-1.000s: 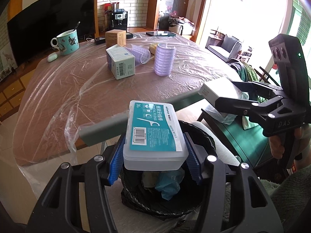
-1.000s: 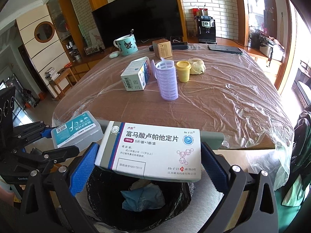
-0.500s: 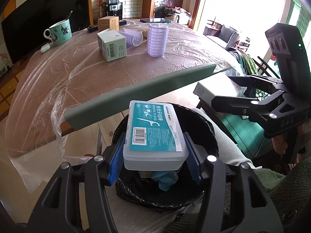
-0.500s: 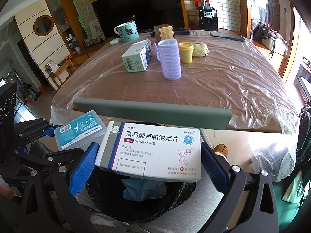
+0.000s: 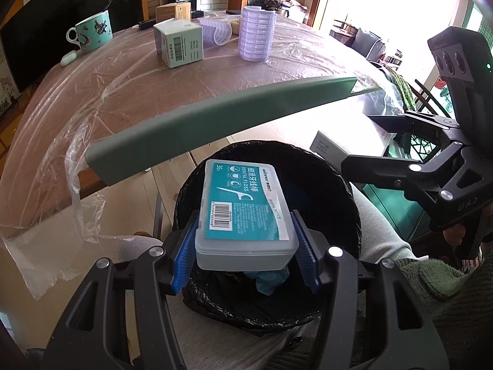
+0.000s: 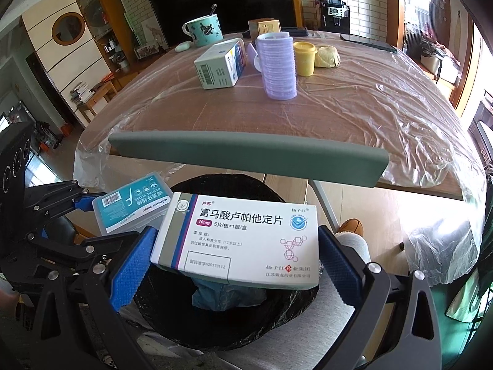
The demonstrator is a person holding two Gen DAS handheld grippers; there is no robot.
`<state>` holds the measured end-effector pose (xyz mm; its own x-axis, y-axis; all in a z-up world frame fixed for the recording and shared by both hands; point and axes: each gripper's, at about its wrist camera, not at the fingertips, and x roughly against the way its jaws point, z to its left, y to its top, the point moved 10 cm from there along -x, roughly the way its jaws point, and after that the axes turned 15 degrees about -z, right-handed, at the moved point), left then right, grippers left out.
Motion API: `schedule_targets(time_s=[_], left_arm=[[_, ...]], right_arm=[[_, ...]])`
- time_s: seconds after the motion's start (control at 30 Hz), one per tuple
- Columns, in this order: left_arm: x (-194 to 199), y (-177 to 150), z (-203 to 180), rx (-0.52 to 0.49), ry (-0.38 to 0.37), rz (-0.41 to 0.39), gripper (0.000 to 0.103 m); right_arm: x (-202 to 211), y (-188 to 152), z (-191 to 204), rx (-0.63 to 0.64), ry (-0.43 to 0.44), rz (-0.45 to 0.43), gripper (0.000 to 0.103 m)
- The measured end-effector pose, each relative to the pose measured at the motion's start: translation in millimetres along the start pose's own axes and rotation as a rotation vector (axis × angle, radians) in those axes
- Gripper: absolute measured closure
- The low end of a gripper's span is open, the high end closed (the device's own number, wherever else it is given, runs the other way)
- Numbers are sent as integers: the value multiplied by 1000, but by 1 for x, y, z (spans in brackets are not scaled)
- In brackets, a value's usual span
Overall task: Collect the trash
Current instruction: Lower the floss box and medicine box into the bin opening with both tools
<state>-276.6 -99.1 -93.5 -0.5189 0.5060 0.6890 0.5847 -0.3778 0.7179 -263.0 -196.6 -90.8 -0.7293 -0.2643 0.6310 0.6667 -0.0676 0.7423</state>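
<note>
My left gripper [image 5: 245,246] is shut on a clear dental floss box [image 5: 243,206] with a teal label, held over a black-lined trash bin [image 5: 339,182]. My right gripper [image 6: 235,259] is shut on a white medicine box [image 6: 243,237], its blue pads pressing both short ends, above the same trash bin [image 6: 215,323]. Blue crumpled trash [image 6: 222,293] lies inside the bin. In the right wrist view the floss box [image 6: 132,206] and the left gripper [image 6: 89,212] show at the left. In the left wrist view the right gripper [image 5: 363,154] stands at the right, with the medicine box [image 5: 329,148].
A grey-green chair back [image 6: 246,157] crosses just behind the bin. Beyond it the plastic-covered table [image 6: 354,108] carries a white carton [image 6: 222,66], a stack of purple cups [image 6: 279,67], a yellow cup [image 6: 305,58], a teal mug [image 6: 203,30] and a wooden box [image 6: 266,27].
Both grippers have sunk toward the bin with their boxes still gripped. The chair back and table now sit higher in both views.
</note>
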Motion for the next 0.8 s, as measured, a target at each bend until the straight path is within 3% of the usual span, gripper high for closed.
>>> schedule_targets(time_s=[0.8], left_arm=[[-31, -23, 7, -7, 19, 79, 46]], right_arm=[[-35, -27, -2, 10, -16, 85, 5]])
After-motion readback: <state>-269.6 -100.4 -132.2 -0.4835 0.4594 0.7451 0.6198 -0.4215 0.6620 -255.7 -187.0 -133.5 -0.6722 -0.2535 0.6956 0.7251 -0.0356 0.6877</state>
